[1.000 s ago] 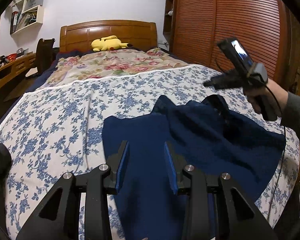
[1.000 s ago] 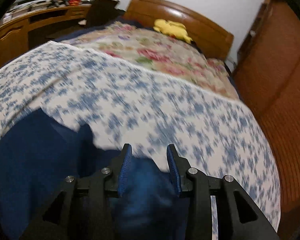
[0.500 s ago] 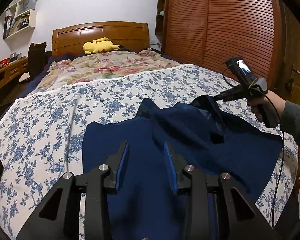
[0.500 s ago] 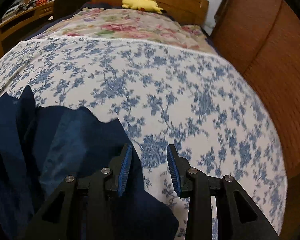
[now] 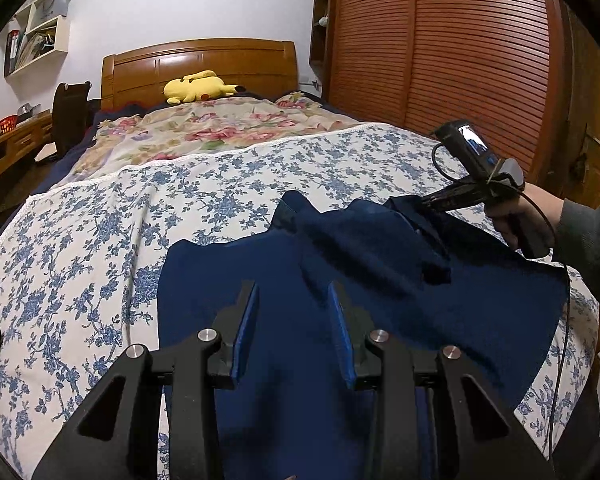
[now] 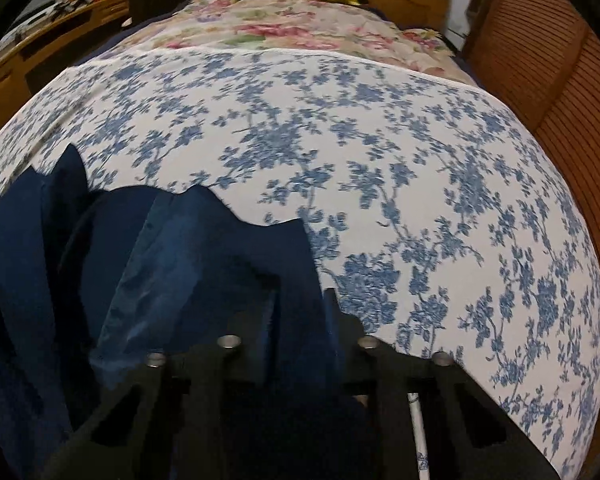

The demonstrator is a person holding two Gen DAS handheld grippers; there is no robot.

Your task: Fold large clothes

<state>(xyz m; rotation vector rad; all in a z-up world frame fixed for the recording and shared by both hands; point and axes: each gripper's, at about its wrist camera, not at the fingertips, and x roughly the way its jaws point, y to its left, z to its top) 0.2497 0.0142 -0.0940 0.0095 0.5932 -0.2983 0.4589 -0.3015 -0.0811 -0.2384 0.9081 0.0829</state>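
A navy garment (image 5: 340,320) lies spread on the flower-print sheet (image 5: 100,240) of the bed, near its foot; the left half lies flat, the right half is rumpled and partly lifted. The left gripper (image 5: 294,320) hovers over the flat part of the cloth with its blue-padded jaws spread and nothing between them. The right gripper (image 5: 428,202), seen from the left wrist view, meets a raised fold at the garment's far right edge. In its own view, the right gripper (image 6: 300,312) shows dark cloth filling the gap between the jaws, but blur hides whether they are pressed on it; its state cannot be told with certainty.

Step in hand, as judged: taking up the right side of the garment to carry it over toward the middle, an early fold. The next move calls for a firm pinch on that edge, a lift clear of the sheet, and a sweep leftward, while the left gripper pins or smooths the flat half so the body does not drag.
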